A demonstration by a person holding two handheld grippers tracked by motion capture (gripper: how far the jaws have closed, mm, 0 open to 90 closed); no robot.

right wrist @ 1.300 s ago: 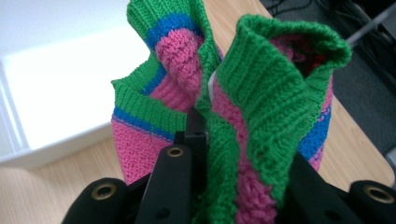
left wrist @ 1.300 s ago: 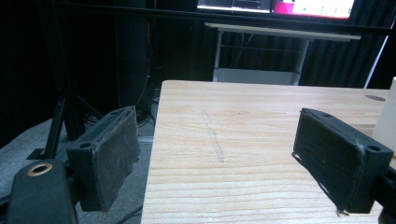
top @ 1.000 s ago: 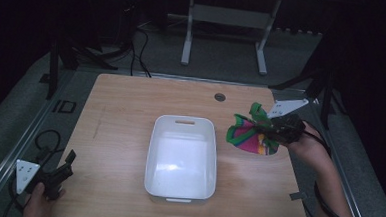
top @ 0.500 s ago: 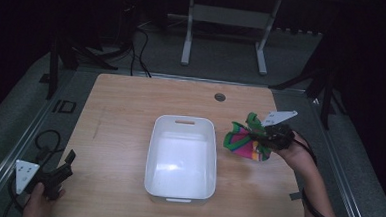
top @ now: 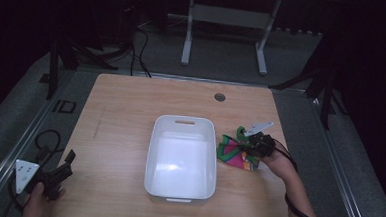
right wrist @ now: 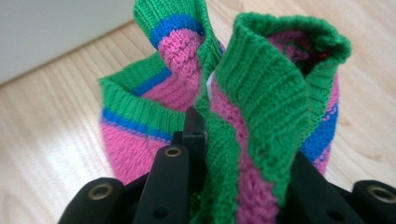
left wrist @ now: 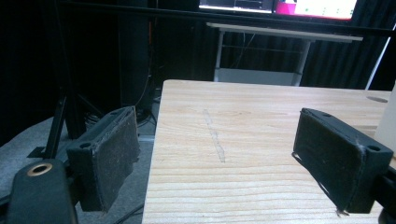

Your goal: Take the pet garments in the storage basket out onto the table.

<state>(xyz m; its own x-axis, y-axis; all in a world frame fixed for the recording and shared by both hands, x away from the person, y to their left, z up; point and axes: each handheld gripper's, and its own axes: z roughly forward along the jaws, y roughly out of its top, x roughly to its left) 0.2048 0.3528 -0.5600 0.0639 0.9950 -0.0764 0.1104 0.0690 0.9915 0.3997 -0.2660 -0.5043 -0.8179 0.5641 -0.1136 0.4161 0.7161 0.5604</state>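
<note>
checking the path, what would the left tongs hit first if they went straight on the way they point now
Probably nothing soon: the open left tongs point along bare table toward its far edge. The white tub sits off to their right, though depth is hard to judge.

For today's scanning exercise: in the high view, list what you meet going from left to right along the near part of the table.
Left gripper → white plastic tub → pink, green and blue knitted cloth → right gripper, its jaws shut on the cloth.
</note>
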